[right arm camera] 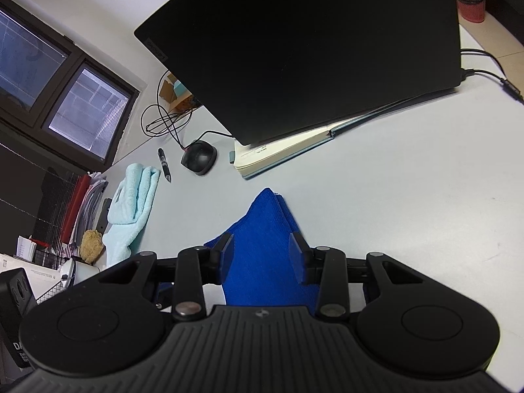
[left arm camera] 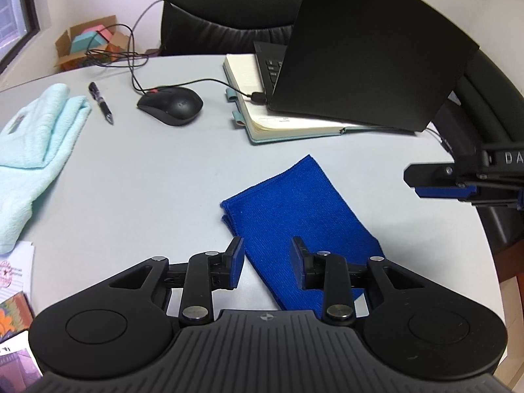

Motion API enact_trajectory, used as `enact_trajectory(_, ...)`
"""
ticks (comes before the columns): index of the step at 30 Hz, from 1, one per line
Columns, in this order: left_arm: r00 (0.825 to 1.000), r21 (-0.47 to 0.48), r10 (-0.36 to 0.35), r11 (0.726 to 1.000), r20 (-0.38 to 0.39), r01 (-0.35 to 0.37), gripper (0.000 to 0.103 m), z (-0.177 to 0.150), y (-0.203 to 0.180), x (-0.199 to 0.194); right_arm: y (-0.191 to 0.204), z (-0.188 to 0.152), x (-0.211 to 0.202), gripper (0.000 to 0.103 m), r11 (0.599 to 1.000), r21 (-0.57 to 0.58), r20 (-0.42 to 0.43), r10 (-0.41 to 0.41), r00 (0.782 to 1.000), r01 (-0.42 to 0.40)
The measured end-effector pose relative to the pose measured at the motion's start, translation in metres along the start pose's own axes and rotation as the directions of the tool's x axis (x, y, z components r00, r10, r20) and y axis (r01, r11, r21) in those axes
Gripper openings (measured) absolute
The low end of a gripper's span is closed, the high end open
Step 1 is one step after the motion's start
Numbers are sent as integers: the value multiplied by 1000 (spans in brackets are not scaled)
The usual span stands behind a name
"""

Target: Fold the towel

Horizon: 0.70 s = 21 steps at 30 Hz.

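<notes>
From the left I see a pale towel (left arm camera: 36, 137), pen (left arm camera: 101, 102) and mouse (left arm camera: 170, 105) on the table (left arm camera: 147, 190). My left gripper (left arm camera: 267, 258) hangs with jaws spread, empty, above the folded blue towel (left arm camera: 294, 209). My right gripper (right arm camera: 262, 255) is spread too, the towel lying flat beneath it.

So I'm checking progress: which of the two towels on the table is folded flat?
The royal-blue microfibre towel, a neat flat rectangle lying by the hand-held grippers. The pale mint terry towel, out by the pen, is loosely bunched.
</notes>
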<state>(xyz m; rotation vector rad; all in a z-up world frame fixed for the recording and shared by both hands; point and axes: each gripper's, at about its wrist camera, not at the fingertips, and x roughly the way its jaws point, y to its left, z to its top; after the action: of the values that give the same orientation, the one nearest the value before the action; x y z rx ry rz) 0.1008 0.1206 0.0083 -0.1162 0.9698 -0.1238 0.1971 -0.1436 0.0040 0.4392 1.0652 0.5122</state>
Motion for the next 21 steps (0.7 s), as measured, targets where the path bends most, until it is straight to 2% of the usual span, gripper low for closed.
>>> enact_trajectory(8,1000,-48,11,999,20,-10,37,-14,-2,-23,3,-22,-23,39,997,-62,5,-39,999,39)
enact_trajectory(21,1000,-88,28,996,11,-27,37,-49,-8,-45,7,-70,-43,39,994,-98,-17,-50,999,48)
